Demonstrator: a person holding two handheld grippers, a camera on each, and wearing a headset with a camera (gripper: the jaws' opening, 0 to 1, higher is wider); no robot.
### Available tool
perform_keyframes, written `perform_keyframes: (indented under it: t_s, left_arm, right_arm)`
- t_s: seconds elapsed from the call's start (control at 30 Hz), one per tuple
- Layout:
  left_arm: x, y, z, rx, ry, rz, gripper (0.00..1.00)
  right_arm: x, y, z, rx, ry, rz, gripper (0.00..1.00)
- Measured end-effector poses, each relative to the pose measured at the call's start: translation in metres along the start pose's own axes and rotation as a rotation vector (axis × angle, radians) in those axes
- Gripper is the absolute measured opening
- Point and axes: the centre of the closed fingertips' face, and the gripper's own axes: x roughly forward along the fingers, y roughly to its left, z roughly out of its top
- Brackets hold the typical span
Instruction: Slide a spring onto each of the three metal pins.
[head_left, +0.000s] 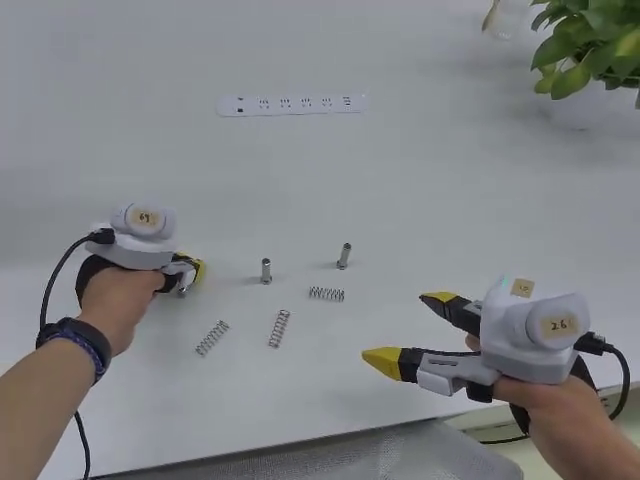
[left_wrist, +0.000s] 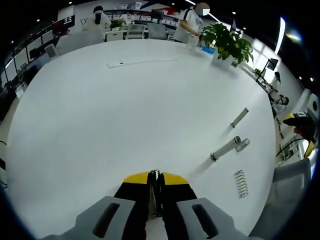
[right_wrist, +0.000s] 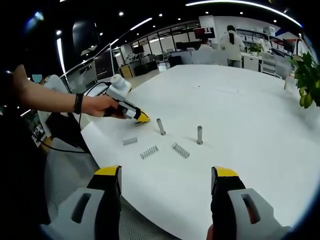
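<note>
Early step: no spring on a pin yet. 2 pins stand mid-counter; 3 springs lie loose just near of them. Left tongs are clenched at the left on what looks like the 3rd pin, prob. steadying it. Right tongs hang released at near right, nothing in them. Next: right tongs reach left to the right spring, nip it lightly across the coils, then line its bore up w/ a pin top.
</note>
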Motion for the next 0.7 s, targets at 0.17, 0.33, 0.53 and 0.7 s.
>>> perform_keyframes:
  t_s: [0.17,0.33,0.53,0.7]
  left_arm:
    - [0.003,-0.003,0.001,0.029,0.012,0.008,0.0]
    - [0.003,-0.006,0.0,0.049,0.031,0.014,0.0]
    - [-0.002,-0.007,0.001,0.04,0.024,0.017,0.0]
    - [-0.011,-0.002,0.004,0.03,0.006,0.028,0.0]
  right_arm:
    - [-0.001,-0.002,-0.002,0.005,-0.002,-0.005,0.71]
    - [-0.003,-0.003,-0.003,0.01,-0.004,-0.011,0.71]
    - [-0.006,-0.006,-0.004,0.016,-0.009,-0.019,0.71]
    - [-0.007,-0.007,-0.004,0.02,-0.011,-0.023,0.71]
